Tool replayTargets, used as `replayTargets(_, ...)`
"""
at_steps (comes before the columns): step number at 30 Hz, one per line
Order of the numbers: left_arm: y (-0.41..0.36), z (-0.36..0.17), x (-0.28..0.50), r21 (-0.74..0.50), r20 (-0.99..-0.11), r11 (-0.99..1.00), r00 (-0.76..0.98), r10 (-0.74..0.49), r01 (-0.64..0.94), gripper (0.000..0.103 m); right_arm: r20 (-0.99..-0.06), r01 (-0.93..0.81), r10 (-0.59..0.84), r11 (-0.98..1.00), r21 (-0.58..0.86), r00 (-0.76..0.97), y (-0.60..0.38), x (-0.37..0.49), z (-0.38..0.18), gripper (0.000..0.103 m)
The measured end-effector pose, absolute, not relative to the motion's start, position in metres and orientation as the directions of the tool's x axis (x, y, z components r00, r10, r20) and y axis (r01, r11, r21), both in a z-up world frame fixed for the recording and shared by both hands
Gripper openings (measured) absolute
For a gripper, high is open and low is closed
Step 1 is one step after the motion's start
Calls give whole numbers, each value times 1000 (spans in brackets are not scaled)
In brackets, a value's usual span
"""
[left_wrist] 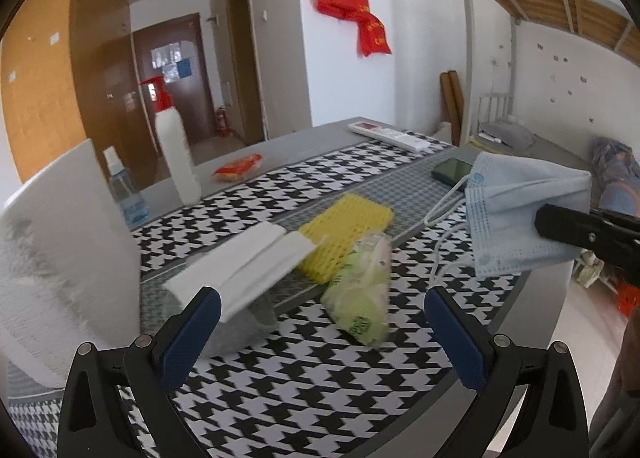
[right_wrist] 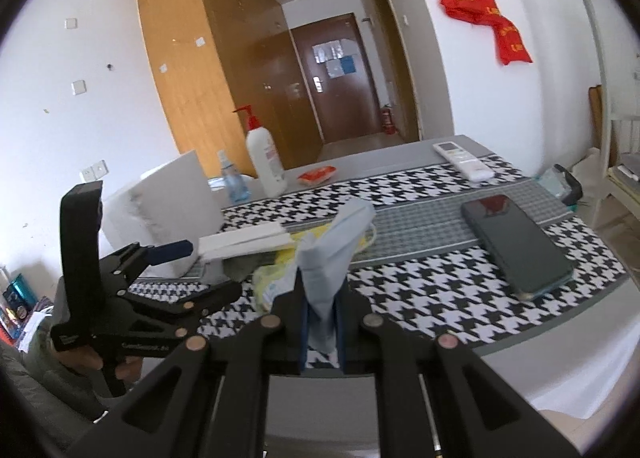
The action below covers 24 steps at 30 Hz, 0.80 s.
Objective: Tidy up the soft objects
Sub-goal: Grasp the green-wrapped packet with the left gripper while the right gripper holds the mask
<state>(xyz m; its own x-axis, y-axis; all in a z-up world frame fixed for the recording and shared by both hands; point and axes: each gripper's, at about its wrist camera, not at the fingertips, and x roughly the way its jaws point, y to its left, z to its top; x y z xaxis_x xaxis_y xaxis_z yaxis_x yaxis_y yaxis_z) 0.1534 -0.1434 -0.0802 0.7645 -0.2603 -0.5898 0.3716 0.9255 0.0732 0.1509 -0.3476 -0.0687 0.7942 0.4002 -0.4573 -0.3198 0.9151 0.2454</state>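
Face mask (right_wrist: 334,254), light blue, is clamped between the closed pads of the right gripper (right_wrist: 320,332) and held above the houndstooth table (right_wrist: 420,290). Left gripper (left_wrist: 322,332): fingers apart, empty.

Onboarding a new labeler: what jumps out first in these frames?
The pale blue face mask, pinched in the right gripper and lifted off the table. Below, the black-and-white houndstooth cloth, with a yellow sponge mid-table. The left gripper hovers with jaws wide and empty.
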Motion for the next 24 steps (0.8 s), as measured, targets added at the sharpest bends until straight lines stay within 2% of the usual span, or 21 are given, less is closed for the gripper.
replayTargets(13,-168,-92,174,38,-658,900,689,-304,434,101,-506,-235,328,942,239,798,-365,160,-85,14)
replayTargets(24,-179,-114,193,9,-744,896,601,-290,444,72,-519,-221,320,944,244,792,-367,164,-90,14)
